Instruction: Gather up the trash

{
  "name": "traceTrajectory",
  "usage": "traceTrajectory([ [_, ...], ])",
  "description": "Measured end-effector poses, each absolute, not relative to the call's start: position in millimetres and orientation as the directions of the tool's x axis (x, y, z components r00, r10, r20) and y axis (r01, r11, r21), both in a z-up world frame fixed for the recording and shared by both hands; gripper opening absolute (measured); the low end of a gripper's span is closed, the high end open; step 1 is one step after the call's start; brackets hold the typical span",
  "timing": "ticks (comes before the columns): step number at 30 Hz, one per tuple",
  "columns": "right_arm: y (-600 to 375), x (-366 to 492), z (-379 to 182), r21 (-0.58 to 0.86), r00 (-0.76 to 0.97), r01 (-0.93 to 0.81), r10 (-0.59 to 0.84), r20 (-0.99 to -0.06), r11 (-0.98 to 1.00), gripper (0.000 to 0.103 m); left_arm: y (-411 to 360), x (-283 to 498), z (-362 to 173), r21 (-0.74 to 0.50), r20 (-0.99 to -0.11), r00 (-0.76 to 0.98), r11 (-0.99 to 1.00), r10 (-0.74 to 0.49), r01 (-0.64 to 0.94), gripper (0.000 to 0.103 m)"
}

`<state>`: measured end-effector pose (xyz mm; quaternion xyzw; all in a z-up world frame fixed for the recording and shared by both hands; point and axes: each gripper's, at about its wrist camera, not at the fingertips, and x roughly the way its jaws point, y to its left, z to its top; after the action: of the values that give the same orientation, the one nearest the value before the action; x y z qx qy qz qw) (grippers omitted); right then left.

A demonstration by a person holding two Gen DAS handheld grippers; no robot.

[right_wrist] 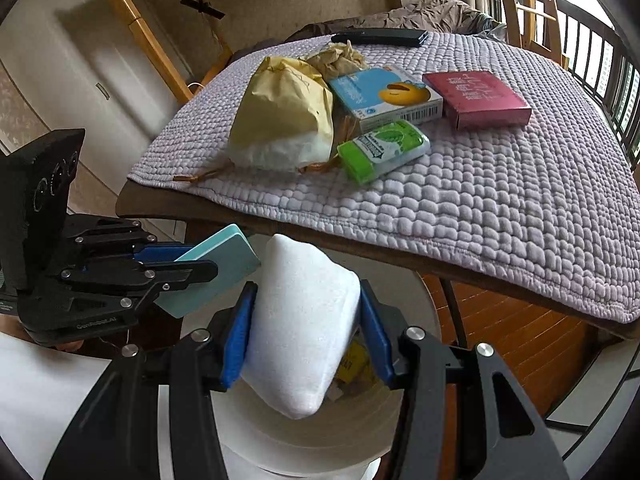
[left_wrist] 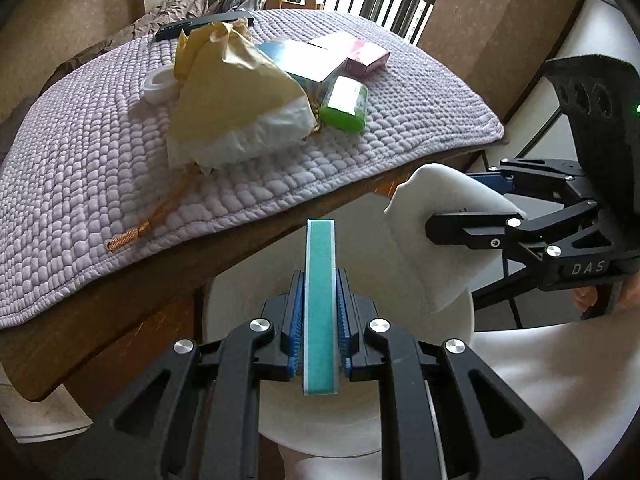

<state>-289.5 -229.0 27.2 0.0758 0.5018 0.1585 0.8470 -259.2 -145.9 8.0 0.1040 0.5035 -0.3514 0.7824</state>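
Observation:
My left gripper (left_wrist: pixel 320 312) is shut on a flat teal card (left_wrist: pixel 320 308), held edge-on above a white bin (left_wrist: pixel 332 432); it also shows in the right wrist view (right_wrist: pixel 218 270). My right gripper (right_wrist: pixel 306 328) is shut on a white foam piece (right_wrist: pixel 302 320) over the same bin (right_wrist: pixel 304 436), which holds some yellow scraps. The foam piece also shows in the left wrist view (left_wrist: pixel 444 216). On the table lie a tan and white paper bag (right_wrist: pixel 284 120), a green pack (right_wrist: pixel 384 148), a blue box (right_wrist: pixel 384 96) and a pink box (right_wrist: pixel 476 98).
The table carries a quilted lilac mat (right_wrist: pixel 480 208) and its wooden edge (right_wrist: pixel 400 260) is just beyond the bin. A white ring (left_wrist: pixel 160 84), a black bar (right_wrist: pixel 380 37) and crumpled paper (right_wrist: pixel 336 60) lie on the mat. A balcony railing (right_wrist: pixel 612 68) stands at right.

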Motion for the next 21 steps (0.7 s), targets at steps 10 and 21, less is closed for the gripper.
traceTrajectory([
  [10,-224,-290,15,0.291,0.420,-0.192,0.346,-0.839,0.937,0.049,-152,-258,-6,-0.171,-0.879,0.232,0.729,-0.417,0.662,0.018],
  [21,-217,-289,1,0.284,0.398,-0.191,0.338,-0.853,0.940,0.049,-166,-254,-25,-0.158,-0.897,0.214,0.734,-0.386,0.660,0.018],
])
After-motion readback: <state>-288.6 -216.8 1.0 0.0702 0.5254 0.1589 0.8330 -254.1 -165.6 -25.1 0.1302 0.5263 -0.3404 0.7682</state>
